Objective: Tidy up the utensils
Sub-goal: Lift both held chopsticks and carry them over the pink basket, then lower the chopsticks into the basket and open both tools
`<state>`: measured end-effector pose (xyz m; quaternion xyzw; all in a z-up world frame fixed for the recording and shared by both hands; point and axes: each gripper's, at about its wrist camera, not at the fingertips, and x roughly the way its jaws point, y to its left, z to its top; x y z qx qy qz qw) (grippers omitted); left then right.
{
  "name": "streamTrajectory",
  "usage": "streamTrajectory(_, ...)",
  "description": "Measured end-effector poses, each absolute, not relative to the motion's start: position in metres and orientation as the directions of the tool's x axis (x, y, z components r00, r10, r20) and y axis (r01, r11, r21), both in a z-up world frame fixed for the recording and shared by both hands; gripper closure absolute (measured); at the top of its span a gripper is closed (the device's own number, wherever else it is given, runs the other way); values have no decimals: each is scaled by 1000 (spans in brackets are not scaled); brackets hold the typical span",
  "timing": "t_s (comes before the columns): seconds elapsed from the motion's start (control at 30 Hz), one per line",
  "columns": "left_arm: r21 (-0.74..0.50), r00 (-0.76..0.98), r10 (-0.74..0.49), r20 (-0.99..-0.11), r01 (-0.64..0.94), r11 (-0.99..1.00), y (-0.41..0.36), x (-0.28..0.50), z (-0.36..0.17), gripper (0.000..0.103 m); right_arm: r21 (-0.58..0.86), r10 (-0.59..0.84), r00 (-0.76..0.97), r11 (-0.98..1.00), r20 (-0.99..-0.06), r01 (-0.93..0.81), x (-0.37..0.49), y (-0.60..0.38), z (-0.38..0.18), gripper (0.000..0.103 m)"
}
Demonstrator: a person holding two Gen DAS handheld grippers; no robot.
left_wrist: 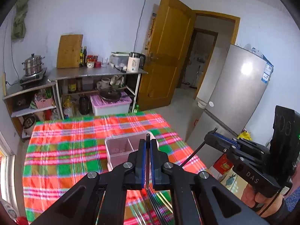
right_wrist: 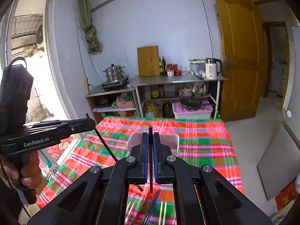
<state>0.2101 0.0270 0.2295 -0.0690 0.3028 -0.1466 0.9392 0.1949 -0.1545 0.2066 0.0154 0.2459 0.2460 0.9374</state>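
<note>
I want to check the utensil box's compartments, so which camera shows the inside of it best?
The left wrist view. There the utensil box shows its open top and an inner divider beyond the left tongs. In the right wrist view the right tongs cover most of the box, so only its rim and sides show.

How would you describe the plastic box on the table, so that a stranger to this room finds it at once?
Start at the table with the bright checked cloth in red, green and pink. Near its middle stands a plastic box, just ahead of the left claw. It is pale and see-through with a divider inside, and it is the only container on the cloth; the chopsticks lie loose at the near edge.
</note>
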Motion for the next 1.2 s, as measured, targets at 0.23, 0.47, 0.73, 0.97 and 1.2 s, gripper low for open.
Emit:
streamTrajectory(0.23,-225,811,-303,-500,217,950,44,226,265,99,166,483,782,874,-394,-456,213,-150,234,99)
streamTrajectory(0.47,-222,825,-267,-498,176,959,62,256,269,99,191,500,788,866,-359,-462,235,-140,239,99)
streamTrajectory(0.73,-256,781,-259,-568,131,958,77,298,216,99,230,507,760,862,-408,-452,266,-127,205,99)
streamTrajectory(0.97,-274,741,-247,-625,88,958,86,315,166,99,264,502,713,864,-489,-428,289,-126,161,99)
streamTrajectory(1.2,-273,755,-234,-612,76,959,91,316,157,99,269,498,697,867,-516,-419,297,-128,147,98)
